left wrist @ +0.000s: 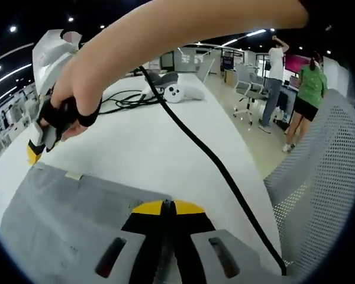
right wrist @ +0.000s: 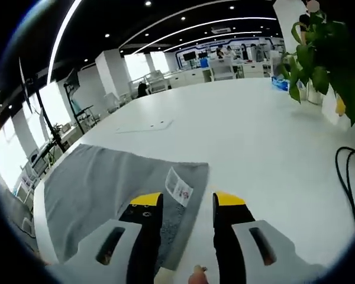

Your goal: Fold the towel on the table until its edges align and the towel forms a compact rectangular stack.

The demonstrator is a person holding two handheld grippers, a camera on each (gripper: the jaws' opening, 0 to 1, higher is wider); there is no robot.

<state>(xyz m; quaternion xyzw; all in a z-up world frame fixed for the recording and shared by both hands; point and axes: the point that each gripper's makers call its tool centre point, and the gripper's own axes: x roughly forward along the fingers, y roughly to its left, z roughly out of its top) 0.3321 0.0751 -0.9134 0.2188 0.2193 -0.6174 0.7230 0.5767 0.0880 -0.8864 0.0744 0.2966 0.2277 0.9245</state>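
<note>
A grey towel (left wrist: pixel 77 219) lies flat on the white table (left wrist: pixel 148 148), with a small white tag (left wrist: pixel 74 175) at its far edge. My left gripper (left wrist: pixel 168 205) has its yellow-tipped jaws pressed together at the towel's right corner, apparently pinching the cloth. A person's hand holds my right gripper (left wrist: pixel 34 152) at the towel's far left corner. In the right gripper view the towel (right wrist: pixel 100 189) spreads to the left, and my right gripper (right wrist: pixel 187 201) is open, its jaws straddling the corner beside the printed label (right wrist: pixel 178 189).
A black cable (left wrist: pixel 213 160) runs across the table past a white controller (left wrist: pixel 178 93). A grey mesh chair (left wrist: pixel 322 177) stands at the table's right edge, with people beyond it. A potted plant (right wrist: pixel 322 53), a cable loop (right wrist: pixel 350 177) and a flat sheet (right wrist: pixel 145 125) lie ahead.
</note>
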